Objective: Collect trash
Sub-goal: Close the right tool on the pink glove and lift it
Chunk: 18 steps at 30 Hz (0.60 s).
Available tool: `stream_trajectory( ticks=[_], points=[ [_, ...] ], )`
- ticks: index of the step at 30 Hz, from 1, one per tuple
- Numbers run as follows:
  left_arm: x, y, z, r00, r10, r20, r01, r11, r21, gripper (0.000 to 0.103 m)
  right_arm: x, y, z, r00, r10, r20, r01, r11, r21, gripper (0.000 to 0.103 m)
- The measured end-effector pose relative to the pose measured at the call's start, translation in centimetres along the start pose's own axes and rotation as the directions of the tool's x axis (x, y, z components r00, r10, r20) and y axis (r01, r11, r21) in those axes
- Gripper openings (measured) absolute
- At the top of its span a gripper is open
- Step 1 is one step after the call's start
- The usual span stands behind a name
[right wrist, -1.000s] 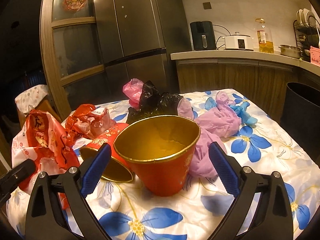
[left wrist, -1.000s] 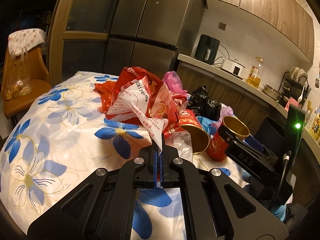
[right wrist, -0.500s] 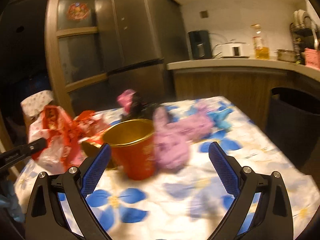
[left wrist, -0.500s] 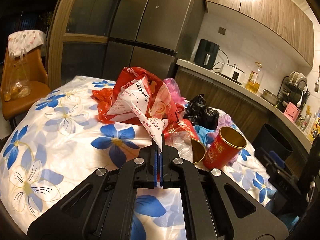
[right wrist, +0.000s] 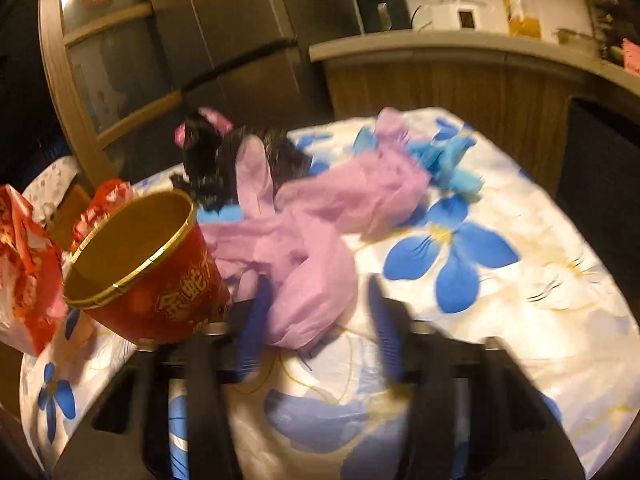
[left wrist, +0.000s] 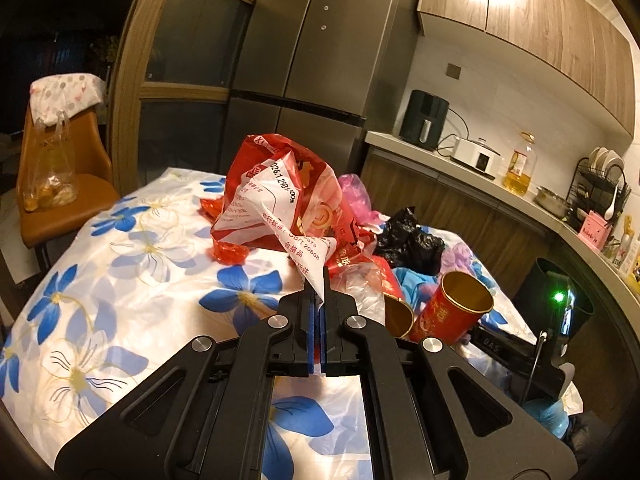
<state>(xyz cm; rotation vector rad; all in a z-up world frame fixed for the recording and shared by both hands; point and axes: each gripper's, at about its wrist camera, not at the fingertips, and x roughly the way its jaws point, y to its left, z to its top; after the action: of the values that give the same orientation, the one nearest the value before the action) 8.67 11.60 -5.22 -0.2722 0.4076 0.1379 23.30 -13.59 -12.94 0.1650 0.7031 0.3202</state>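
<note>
R gripper, off the red-gold paper cup at frame left, closing on crumpled lilac plastic bag: next pickup; L gripper clenched on red-white wrapper.

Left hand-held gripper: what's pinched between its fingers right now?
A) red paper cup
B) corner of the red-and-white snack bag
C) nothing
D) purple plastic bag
B: in the left wrist view, the left hand-held gripper is shut on a white corner of the red-and-white snack bag.

Cup left of bag — both on table.
</note>
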Motion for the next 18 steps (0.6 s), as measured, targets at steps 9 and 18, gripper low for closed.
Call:
stream_trajectory(
  ticks=[9,18],
  points=[
    [-1.6,-2.2,1.2,0.999,-0.021,0.039,0.019,0.999,0.039,0.0,-7.2,-0.6,1.2,0.983,-0.046,0.175,0.05,0.999,-0.019,0.009],
    [-4.4,-5.8,2.0,0.992,-0.072,0.101,0.063,0.994,0.085,0.0,-14.2,-2.0,2.0,0.952,-0.017,0.306,0.024,1.0,-0.019,0.008]
  ],
)
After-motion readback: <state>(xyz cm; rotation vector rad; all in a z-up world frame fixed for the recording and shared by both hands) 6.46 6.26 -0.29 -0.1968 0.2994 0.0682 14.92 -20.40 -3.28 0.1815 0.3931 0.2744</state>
